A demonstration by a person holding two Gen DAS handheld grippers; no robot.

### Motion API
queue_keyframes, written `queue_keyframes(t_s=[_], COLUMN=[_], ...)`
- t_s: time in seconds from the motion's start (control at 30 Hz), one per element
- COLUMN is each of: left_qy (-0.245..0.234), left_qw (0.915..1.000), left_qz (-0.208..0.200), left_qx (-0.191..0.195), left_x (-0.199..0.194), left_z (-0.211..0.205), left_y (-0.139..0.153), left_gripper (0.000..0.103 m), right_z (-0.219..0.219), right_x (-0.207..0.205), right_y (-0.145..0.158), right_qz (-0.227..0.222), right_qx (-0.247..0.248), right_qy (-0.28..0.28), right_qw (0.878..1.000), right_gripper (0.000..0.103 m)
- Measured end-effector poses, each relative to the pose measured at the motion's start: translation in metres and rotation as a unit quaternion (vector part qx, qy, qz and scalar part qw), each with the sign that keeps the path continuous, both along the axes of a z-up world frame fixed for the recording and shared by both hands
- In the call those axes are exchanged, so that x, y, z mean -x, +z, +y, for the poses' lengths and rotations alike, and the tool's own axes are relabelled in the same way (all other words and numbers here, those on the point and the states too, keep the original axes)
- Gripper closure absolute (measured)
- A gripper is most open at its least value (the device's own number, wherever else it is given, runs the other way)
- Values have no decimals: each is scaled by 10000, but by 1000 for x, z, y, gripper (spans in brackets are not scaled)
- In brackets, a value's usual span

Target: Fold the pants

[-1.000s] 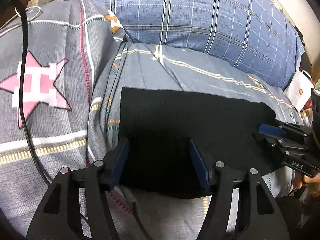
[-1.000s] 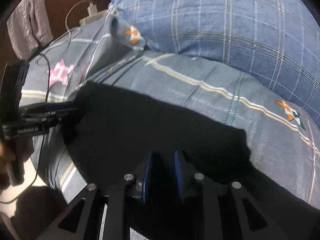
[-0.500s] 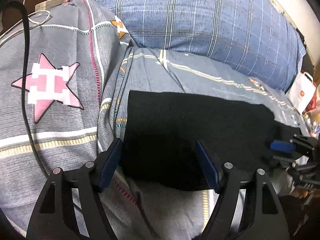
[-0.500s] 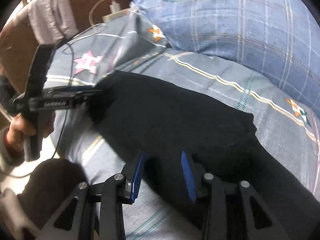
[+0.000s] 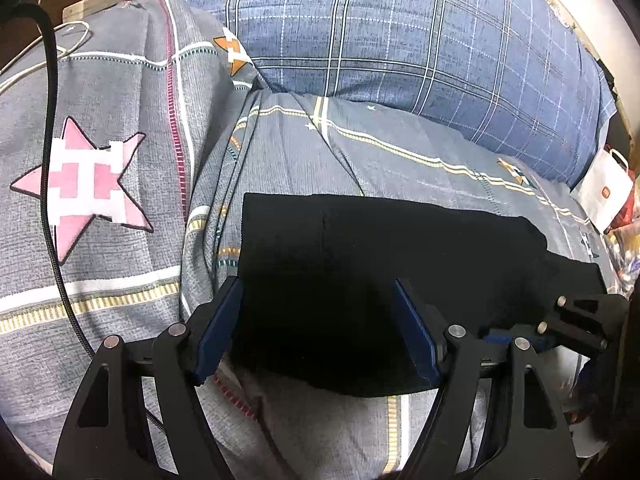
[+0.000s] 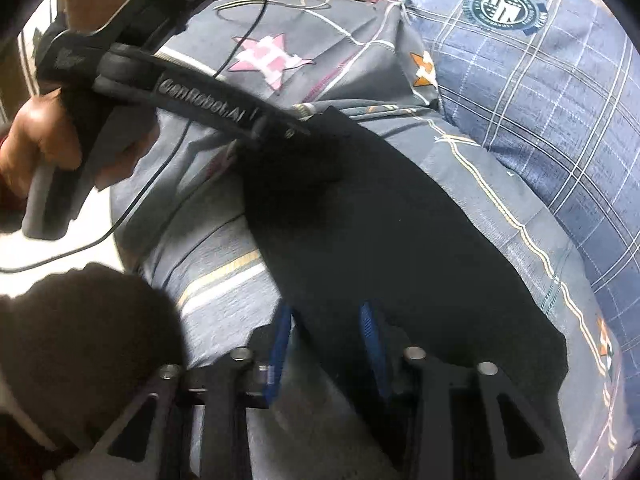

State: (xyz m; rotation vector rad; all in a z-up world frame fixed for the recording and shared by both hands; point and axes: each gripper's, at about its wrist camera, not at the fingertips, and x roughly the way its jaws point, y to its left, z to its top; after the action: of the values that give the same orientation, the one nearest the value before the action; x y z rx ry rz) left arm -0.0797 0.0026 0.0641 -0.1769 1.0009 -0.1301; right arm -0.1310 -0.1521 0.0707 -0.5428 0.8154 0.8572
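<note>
At the bed's left side, a black cable (image 5: 50, 168) runs down over the grey patterned bedspread (image 5: 120, 92), crossing the edge of a pink star print (image 5: 86, 182). A white charger and cord (image 5: 80, 8) lie at the far left corner, near the headboard edge. The bedspread between the star and the pants is bare but creased into long ridges.

The black pants (image 5: 380, 264) lie folded flat across the middle of the bed, their left edge straight and square, the near edge close to the bed's front edge. The left hand-held gripper (image 5: 318, 326) sits low over the near left part of the pants with its blue pads spread wide apart and nothing clamped between them. In the right wrist view this same tool (image 6: 296, 132) reaches in from the left, its tip at the far corner of the pants.

Behind the pants, a large blue plaid pillow (image 5: 400, 40) fills the far edge of the bed, leaving only a band of bedspread between.

The right hand-held gripper (image 6: 326, 340) sits at the near edge of the pants, its pads parted, with cloth lying between them but not pinched. A white paper bag (image 5: 606, 188) stands off the bed's right edge.
</note>
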Motion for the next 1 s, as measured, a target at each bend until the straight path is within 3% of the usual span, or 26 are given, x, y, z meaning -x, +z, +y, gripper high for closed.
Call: queue_keyframes(t_s=[0.07, 0.13, 0.37, 0.47, 0.67, 0.9, 1.0], left_qy=[-16, -52, -50, -39, -83, -523, -804], left_qw=[10000, 9999, 9994, 9994, 9991, 9980, 9959], left_qz=[-53, -135, 251, 163, -122, -185, -242], left_qx=[24, 26, -253, -311, -407, -295, -349], left_x=[2, 5, 5, 11, 16, 11, 5], left_z=[0, -1, -7, -7, -15, -49, -72], left_y=[3, 5, -24, -18, 9, 26, 27], left_gripper=[28, 28, 28, 28, 28, 28, 28], right_z=[-1, -1, 4, -4, -58, -132, -153], right_x=[-2, 0, -5, -4, -7, -12, -15], right_y=[1, 4, -5, -2, 9, 2, -6], right_qz=[118, 286, 508, 568, 499, 405, 449], right_qx=[-75, -138, -5, -71, -792, -1348, -1334], right_qy=[24, 177, 307, 199, -767, -2301, -2746], right_qw=[9999, 9993, 9982, 9982, 9927, 9629, 9512], right_gripper=[90, 94, 94, 94, 94, 94, 94])
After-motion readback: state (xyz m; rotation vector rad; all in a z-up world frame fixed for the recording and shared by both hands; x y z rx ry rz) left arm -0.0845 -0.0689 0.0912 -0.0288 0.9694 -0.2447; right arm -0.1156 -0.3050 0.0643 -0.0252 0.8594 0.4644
